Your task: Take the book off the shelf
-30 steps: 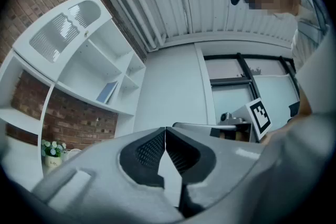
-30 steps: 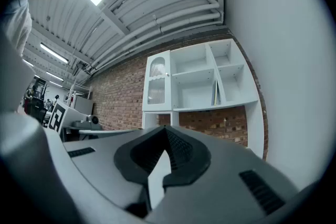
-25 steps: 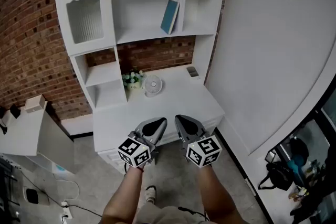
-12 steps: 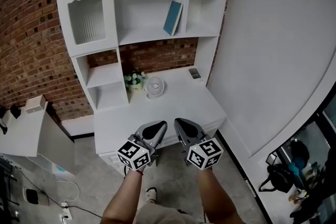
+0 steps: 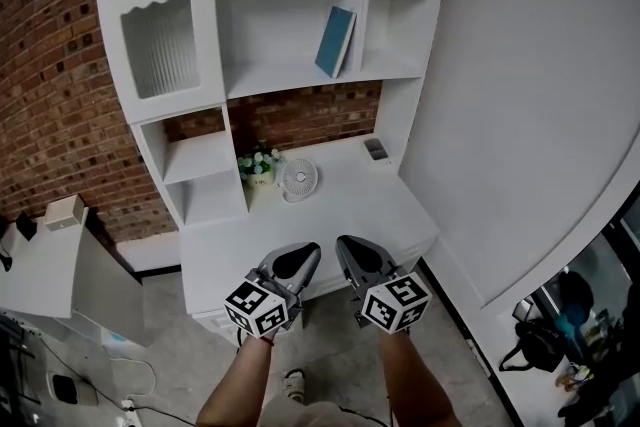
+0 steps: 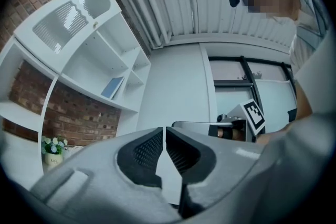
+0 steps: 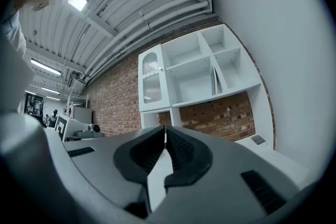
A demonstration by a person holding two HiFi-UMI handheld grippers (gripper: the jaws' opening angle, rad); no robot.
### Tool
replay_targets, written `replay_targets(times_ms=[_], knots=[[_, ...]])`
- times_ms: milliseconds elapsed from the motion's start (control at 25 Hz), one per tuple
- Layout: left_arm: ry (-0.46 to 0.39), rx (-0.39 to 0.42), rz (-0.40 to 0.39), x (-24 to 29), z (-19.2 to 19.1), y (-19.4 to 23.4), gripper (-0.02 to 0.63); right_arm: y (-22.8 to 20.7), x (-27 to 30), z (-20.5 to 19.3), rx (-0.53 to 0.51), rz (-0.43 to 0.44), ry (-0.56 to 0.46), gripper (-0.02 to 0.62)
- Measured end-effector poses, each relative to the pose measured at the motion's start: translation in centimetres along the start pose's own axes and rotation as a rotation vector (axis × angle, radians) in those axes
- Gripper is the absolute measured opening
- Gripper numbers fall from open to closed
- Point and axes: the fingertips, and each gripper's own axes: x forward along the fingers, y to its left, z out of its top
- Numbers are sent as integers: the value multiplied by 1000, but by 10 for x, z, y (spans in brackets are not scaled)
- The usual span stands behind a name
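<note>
— What are we holding?
— Nothing. Our left gripper (image 6: 164,131) is closed: its black ribbed pads (image 6: 146,150) meet at the tips with nothing between them. Our right gripper (image 7: 165,132) is closed and empty too. In the head view we hold the two side by side, a little apart. Their tips show at the front edge of the white surface (image 5: 340,215), and both point towards its back.

— What lies on that surface?
— Near the back edge, left of the middle, we see a small round white fan (image 5: 299,179). Just beside it, towards the left rear, is a small pot of white flowers with green leaves (image 5: 258,163). In the right rear corner lies a small flat dark grey thing (image 5: 376,149); we cannot tell what it is.

— And higher up?
— The slim blue book (image 5: 336,42) stands on the tall white shelf unit (image 5: 280,25) that rises from the back of the surface. It is in the wide open middle compartment, at the right end of its board. It is tilted, with its top leaning towards the upright divider on its right. It is well apart from both our grippers, untouched.

— What surrounds that compartment?
— To its left we see a white cabinet door with ribbed glass panes (image 5: 158,25). A red brick wall (image 5: 50,115) runs behind and to the left, and a plain white wall (image 5: 540,95) closes the right side.
</note>
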Motion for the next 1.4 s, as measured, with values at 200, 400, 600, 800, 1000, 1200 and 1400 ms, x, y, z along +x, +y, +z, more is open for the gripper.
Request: replay_targets(times_ms=[200,400,600,800,1000,1200,1400], knots=[[-12,-15,-12,10,10,32,11,-12,30,5,29,-5,-9,18],[-23,-3,-18,21,20,68,11,-29,60,15,60,-24,-36,21],[-40,-2,-38,30,32,96,11,-40,87,20,77,-36,-51,85],[-42,-10,-51,37,35,113,11,-45,107,26,91,-32,-56,104],[-30,-29,-51,48,33,131,11,-54,126,30,87,-30,-44,107],[-32,-38,-37,68,33,156,11,-75,149,32,93,-24,-42,107],[-25,-34,-30,94,30,180,11,-104,173,36,102,-15,-49,108]])
